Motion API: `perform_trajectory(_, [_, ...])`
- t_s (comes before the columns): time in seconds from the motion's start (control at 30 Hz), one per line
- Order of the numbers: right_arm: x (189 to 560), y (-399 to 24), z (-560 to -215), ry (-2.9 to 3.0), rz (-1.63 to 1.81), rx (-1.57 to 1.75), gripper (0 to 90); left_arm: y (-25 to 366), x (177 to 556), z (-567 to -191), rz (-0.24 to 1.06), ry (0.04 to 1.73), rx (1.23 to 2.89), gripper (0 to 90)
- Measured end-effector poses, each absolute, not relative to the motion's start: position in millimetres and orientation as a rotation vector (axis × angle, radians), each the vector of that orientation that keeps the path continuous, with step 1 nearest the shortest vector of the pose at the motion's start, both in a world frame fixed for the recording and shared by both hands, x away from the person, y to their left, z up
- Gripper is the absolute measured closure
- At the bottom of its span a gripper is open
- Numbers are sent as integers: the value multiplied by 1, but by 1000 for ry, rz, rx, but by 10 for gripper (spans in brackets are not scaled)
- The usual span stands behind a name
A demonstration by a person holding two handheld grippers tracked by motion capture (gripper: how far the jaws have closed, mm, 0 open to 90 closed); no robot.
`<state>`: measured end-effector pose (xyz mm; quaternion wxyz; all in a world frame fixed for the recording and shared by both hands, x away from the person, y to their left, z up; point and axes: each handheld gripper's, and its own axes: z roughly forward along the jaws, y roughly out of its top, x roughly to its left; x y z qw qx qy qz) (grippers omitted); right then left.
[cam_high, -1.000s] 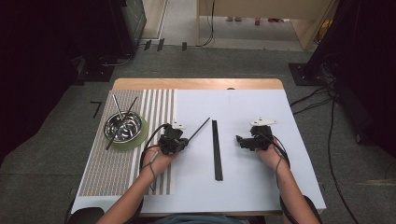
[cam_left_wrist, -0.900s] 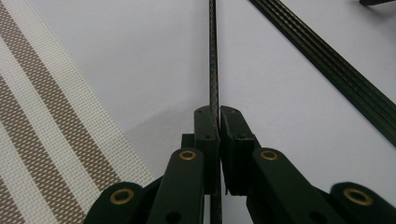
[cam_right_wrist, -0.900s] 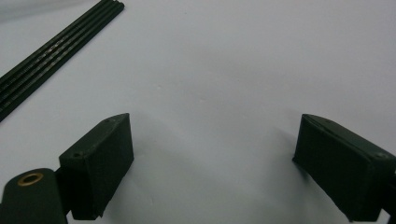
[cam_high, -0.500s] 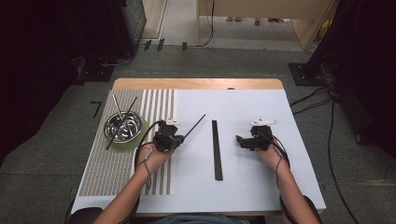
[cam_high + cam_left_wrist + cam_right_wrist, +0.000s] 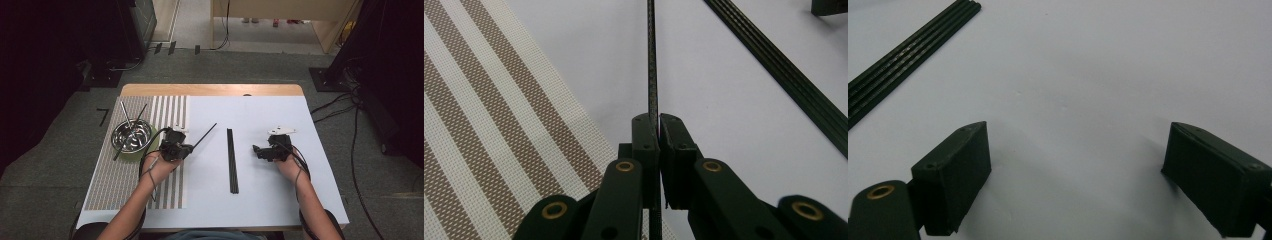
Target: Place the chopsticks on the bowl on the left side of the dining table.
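Note:
My left gripper (image 5: 189, 148) (image 5: 658, 120) is shut on a thin black stick (image 5: 205, 135) (image 5: 652, 60), which points away to the right just above the white sheet. It hovers at the right edge of the striped mat (image 5: 115, 185). A bundle of black sticks (image 5: 232, 160) (image 5: 784, 75) (image 5: 908, 60) lies lengthwise in the middle of the sheet, between the two hands. To the right of the bundle my right gripper (image 5: 257, 150) (image 5: 1078, 150) stands open, with nothing between its wide-apart jaws.
A metal bowl (image 5: 132, 135) on a green base sits at the left on the striped mat, with two sticks (image 5: 127, 117) leaning in it. The white sheet (image 5: 270, 200) covers most of the wooden table. Cables run over the floor at the right.
My left gripper has carried the black stick a little leftward, toward the bowl. The right gripper and the bundle have stayed put.

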<state>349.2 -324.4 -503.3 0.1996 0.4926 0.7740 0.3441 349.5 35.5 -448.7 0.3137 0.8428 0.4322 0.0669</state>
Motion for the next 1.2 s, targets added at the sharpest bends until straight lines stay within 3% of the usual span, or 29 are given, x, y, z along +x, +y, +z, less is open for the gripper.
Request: perform_trajectory(1.2, [349,-324,-503,2164,963,1377,112,64,356,-437,198,1188,2203,874])
